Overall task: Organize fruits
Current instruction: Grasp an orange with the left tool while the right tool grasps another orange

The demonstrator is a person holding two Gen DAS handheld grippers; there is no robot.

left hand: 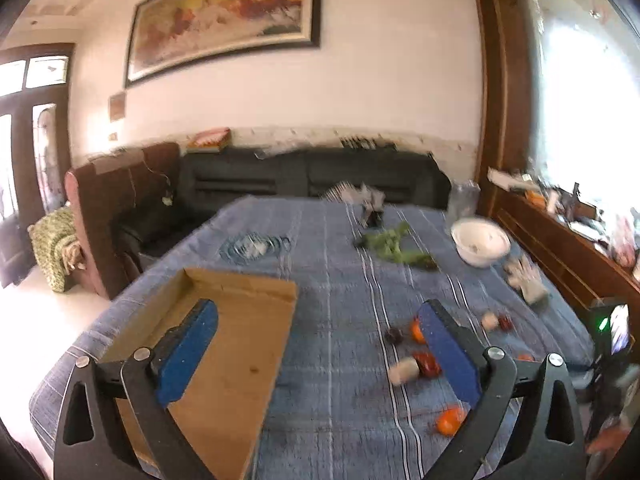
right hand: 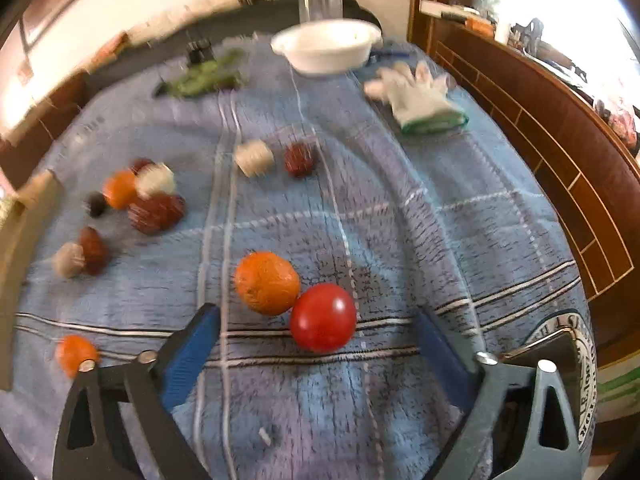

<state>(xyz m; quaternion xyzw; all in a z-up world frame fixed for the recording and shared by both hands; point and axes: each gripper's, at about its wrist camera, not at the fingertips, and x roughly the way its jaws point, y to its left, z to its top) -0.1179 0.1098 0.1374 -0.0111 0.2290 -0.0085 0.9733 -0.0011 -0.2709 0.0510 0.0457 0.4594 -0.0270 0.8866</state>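
Cardboard tray (left hand: 224,344): holds 0 fruit. Orange (right hand: 267,289), tomato (right hand: 323,317) and the rest lie loose beside it. Your left gripper (left hand: 316,354) and right gripper (right hand: 320,354): both spread apart, holding nothing.

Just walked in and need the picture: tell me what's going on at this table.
A person with a gripper in each hand is sorting fruit on a blue cloth. The right gripper is open, with a red tomato and an orange just ahead of its fingers, nothing held. The left gripper is open and empty, partly over a cardboard tray. The tray looks empty; other fruit lies loose, and the white bowl sits at the far side.
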